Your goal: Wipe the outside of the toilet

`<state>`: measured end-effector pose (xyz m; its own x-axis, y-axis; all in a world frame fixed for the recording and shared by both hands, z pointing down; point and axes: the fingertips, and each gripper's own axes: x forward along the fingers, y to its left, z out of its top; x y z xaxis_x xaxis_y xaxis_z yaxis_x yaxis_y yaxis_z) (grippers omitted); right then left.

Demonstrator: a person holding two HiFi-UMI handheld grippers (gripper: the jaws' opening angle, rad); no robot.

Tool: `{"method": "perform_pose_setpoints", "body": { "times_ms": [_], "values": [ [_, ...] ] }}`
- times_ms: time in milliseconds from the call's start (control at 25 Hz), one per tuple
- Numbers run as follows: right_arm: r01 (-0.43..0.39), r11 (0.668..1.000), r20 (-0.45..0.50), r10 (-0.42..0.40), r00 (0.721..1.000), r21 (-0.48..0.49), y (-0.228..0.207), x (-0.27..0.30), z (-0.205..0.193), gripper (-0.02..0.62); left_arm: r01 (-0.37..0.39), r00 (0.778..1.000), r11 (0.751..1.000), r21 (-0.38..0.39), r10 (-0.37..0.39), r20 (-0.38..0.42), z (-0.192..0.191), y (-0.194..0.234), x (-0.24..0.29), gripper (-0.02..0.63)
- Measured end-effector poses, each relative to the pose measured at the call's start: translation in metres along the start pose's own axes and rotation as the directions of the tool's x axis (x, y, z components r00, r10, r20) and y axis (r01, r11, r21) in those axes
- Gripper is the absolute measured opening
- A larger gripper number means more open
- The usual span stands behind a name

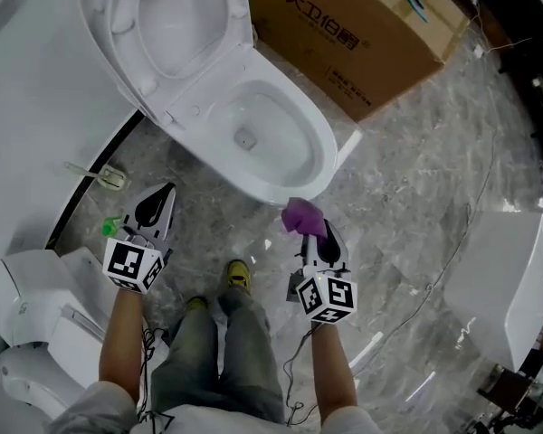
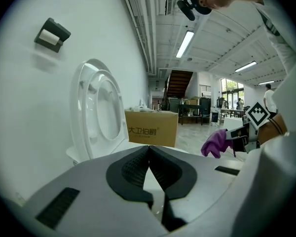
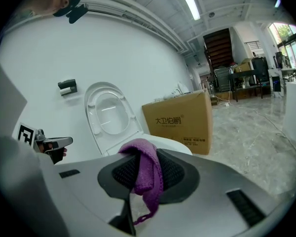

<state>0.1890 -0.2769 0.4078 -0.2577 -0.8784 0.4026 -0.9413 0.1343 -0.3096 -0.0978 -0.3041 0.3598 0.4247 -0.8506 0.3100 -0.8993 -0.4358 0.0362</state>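
The white toilet [image 1: 262, 138] stands open, its lid [image 1: 176, 21] leaning back against the wall. My right gripper [image 1: 315, 233] is shut on a purple cloth [image 1: 302, 215], held just off the front rim of the bowl. In the right gripper view the cloth [image 3: 147, 172] hangs folded between the jaws, with the toilet [image 3: 111, 115] beyond it. My left gripper [image 1: 157, 202] is shut on nothing, hanging above the floor to the left of the bowl. In the left gripper view the raised lid [image 2: 101, 113] is ahead on the left and the purple cloth [image 2: 214, 142] is at the right.
A large cardboard box [image 1: 344, 25] stands right of the toilet. A second white toilet [image 1: 36, 315] sits at lower left, with a brush [image 1: 100, 174] and a green item [image 1: 113, 226] beside it. A white fixture [image 1: 498, 278] and a cable [image 1: 452, 251] lie on the marble floor. A paper holder [image 2: 52, 35] hangs on the wall.
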Motion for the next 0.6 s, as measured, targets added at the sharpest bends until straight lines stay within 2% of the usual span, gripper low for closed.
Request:
{"method": "perform_pose_setpoints", "body": {
  "times_ms": [200,320,600],
  "values": [
    [-0.026,1.000,0.019,0.026,0.999,-0.016,0.019,-0.020,0.072,0.092,0.005,1.000,1.000,0.007,-0.005,0.014,0.076,-0.008,-0.021,0.014],
    [-0.040,0.999,0.033,0.041,0.999,-0.027,0.034,-0.032,0.110,0.092,-0.018,1.000,1.000,0.022,0.017,0.024,0.118,-0.006,-0.035,0.014],
    [-0.068,0.996,0.044,0.071,0.997,-0.051,0.066,-0.056,0.176,0.092,-0.075,0.995,0.996,0.037,0.073,0.061,0.200,-0.001,-0.071,0.014]
  ]
}}
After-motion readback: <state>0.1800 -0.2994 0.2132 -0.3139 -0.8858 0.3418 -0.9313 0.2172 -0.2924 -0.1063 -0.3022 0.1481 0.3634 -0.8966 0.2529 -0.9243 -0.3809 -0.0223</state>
